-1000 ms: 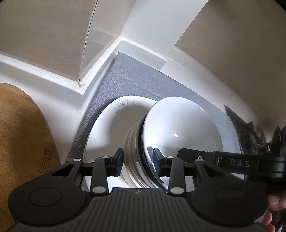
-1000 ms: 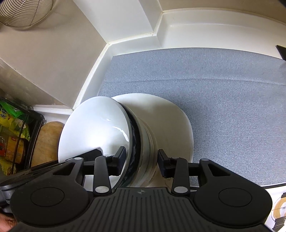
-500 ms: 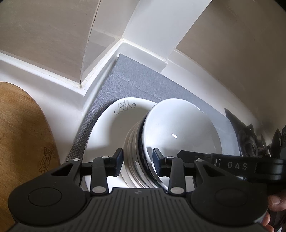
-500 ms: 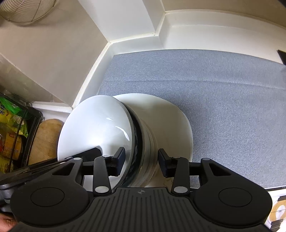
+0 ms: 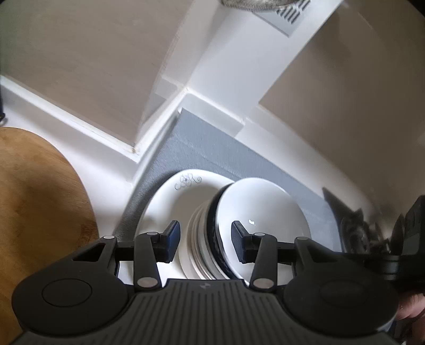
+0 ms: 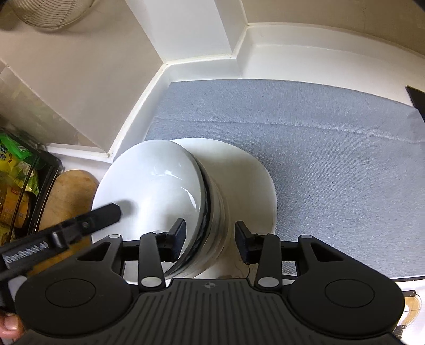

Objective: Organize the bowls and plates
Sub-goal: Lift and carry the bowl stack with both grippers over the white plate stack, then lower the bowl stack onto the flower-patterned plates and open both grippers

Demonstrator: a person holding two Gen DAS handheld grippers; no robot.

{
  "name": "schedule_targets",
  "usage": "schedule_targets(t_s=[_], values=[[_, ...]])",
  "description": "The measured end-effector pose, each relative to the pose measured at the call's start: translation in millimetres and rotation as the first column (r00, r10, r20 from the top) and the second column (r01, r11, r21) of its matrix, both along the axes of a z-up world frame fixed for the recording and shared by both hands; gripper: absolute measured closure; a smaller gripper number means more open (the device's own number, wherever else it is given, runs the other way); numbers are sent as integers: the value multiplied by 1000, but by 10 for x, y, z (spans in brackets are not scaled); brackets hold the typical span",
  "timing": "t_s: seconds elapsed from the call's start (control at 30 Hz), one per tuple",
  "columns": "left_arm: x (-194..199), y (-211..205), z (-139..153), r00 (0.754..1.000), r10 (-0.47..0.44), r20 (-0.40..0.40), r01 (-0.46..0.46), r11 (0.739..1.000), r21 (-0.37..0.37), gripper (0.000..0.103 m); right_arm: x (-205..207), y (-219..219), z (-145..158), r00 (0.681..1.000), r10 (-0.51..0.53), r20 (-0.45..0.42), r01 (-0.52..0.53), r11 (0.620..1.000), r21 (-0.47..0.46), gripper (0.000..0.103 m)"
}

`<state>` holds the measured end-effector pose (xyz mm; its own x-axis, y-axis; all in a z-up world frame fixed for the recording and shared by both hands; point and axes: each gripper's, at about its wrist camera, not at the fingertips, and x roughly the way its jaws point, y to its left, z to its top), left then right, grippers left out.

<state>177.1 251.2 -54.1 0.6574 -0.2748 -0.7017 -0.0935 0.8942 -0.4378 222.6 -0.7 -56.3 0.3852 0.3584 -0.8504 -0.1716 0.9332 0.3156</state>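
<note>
Nearest in the left wrist view, the left gripper [image 5: 204,241] has just been opening, and its jaws now stand apart on either side of the stack of bowls [image 5: 209,244], the pads clear of the rims, with the stack between them but not pressed. In the right wrist view, the right gripper [image 6: 209,241] straddles the same stack of bowls [image 6: 212,212]; its left pad sits against the inside of the top bowl [image 6: 156,185], while its right pad stands off the outer wall, so no firm grip shows. The left gripper's finger [image 6: 106,212] reaches in from the left over the top bowl's near rim. The bowls are nested and tipped on their side, openings toward the left in the right wrist view, and they rest on a white plate [image 6: 252,180], whose far rim carries a small dark floral mark [image 5: 187,180] seen from the left wrist. The plate lies on a grey mat [image 6: 318,138] that runs far and to the right up to the white counter edge [image 6: 292,58]. To the left of the plate lies a wooden board [image 5: 34,191], and further left a black wire rack [image 6: 45,180] holds colourful packets. At the far left corner hangs a wire basket [image 6: 53,13].
</note>
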Motion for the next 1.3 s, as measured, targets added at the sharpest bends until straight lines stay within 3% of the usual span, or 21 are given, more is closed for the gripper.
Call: schedule_targets(t_s=[0.3,0.6,0.9,1.3], values=[[-228,295,22,987,132,87,-129,991,-46,57,-95,-133,188,997,-2,75,1,1000,12,60],[-159,398,-303,982,187,1,-187,982,-27,57,-197,-605,252,970,-133,202,96,978,184,60],[-100,307,-554,984,162,-72,-163,987,-7,57,-54,-766,-342,964,-257,63,245,957,154,59],[-27,125,-722,990,96,-99,-98,995,-21,61,36,-615,-674,983,-175,-49,181,968,176,59]])
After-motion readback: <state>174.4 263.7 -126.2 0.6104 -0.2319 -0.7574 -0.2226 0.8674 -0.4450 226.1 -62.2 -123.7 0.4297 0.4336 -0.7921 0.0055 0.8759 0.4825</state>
